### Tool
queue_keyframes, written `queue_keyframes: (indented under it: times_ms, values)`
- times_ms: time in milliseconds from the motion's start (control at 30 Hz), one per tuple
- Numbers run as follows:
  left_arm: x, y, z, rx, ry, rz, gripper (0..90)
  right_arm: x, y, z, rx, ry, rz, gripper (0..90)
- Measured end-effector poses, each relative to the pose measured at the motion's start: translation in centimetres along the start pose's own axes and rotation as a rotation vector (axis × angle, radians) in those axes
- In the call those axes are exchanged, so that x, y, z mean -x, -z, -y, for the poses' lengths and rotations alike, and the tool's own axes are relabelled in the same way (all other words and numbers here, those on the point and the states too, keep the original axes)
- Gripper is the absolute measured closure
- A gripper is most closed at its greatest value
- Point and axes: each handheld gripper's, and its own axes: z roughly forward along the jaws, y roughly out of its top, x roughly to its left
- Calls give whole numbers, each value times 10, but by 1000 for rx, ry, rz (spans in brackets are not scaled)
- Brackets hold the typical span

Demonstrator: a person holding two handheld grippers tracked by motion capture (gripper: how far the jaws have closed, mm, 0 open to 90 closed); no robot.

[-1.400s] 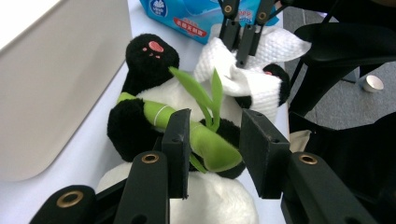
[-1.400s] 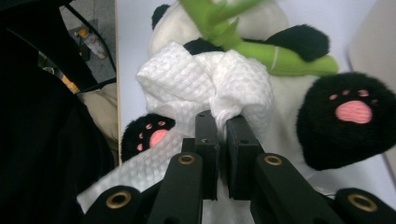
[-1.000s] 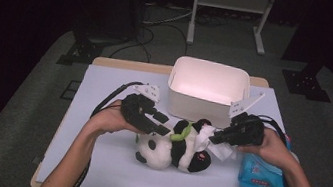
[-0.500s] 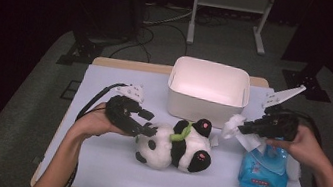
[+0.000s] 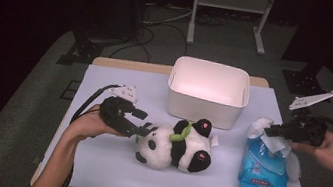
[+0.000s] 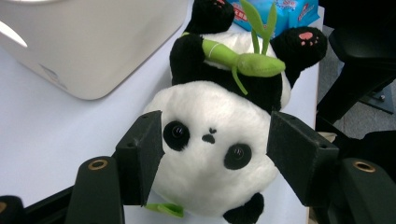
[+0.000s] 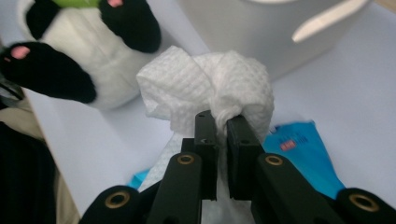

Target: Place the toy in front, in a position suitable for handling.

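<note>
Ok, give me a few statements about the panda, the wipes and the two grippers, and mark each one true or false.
1. The right gripper is shut on a white wipe. True.
2. The plush panda lies inside the white bin. False: it lies on the table in front of the bin.
3. The left gripper has its jaws on either side of the panda's head. True; they have just been opening.
4. The blue wipes pack sits to the left of the panda in the high view. False: it sits to the right.
5. The panda carries a green bamboo sprig. True.
</note>
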Motion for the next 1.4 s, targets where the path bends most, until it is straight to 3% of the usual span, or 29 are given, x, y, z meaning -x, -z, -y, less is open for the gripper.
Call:
queue_keyframes:
  times_ms: [400, 567, 700, 1033, 1400]
  values:
    - [-5, -4, 15, -11, 35, -30, 303, 16, -4, 39, -27, -86, 33, 801]
    - [-5, -7, 20, -21, 43, -39, 286, 17, -13, 52, -30, -111, 31, 750]
    - [-6, -9, 25, -27, 46, -44, 270, 19, -22, 60, -40, -124, 40, 656]
    - [-7, -9, 33, -17, 64, -52, 252, 18, -11, 56, -9, -125, 42, 574]
    - [-7, -5, 37, -14, 55, -65, 219, 18, -1, 45, -1, -114, 60, 542]
